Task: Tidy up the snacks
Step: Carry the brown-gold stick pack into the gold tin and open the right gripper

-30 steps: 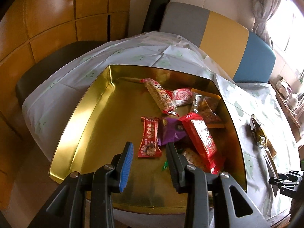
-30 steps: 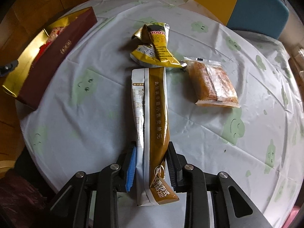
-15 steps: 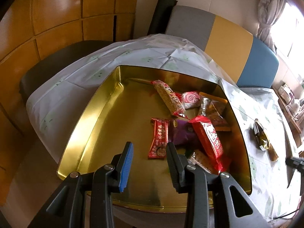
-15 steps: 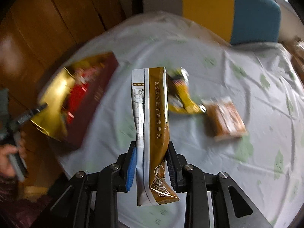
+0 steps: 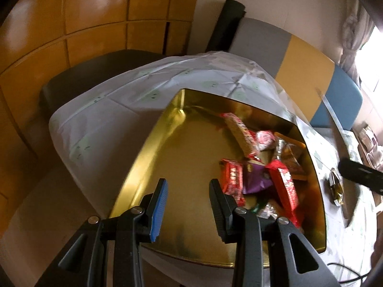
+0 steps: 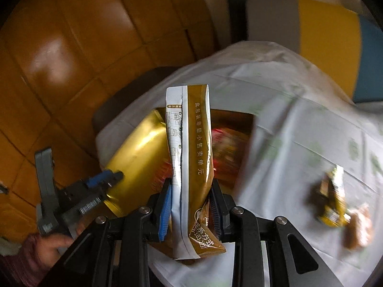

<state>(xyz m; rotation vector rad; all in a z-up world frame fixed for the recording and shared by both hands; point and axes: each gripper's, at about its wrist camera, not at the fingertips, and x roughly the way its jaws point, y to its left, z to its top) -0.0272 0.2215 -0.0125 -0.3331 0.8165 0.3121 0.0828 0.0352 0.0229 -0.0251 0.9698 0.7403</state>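
A gold tray (image 5: 153,157) lies on the table with several wrapped snacks (image 5: 261,165) piled at its right side. My left gripper (image 5: 188,191) is open and empty above the tray's near edge. My right gripper (image 6: 191,198) is shut on a long brown-and-white sachet (image 6: 191,148), held upright in the air in front of the gold tray (image 6: 141,148). The left gripper also shows in the right wrist view (image 6: 105,179), at the tray's left corner. A yellow snack packet (image 6: 332,203) and a brown one (image 6: 359,227) lie on the tablecloth at right.
The table has a white tablecloth (image 5: 124,105) with green smiley faces. A dark chair (image 5: 79,76) stands at its far left and a grey, yellow and blue bench back (image 5: 304,76) behind it. Wooden wall panels (image 5: 71,24) rise at left. The tray reaches the table's near edge.
My right gripper has lifted the sachet off the tablecloth and swung left towards the gold tray. My left gripper has drifted left and stayed open.
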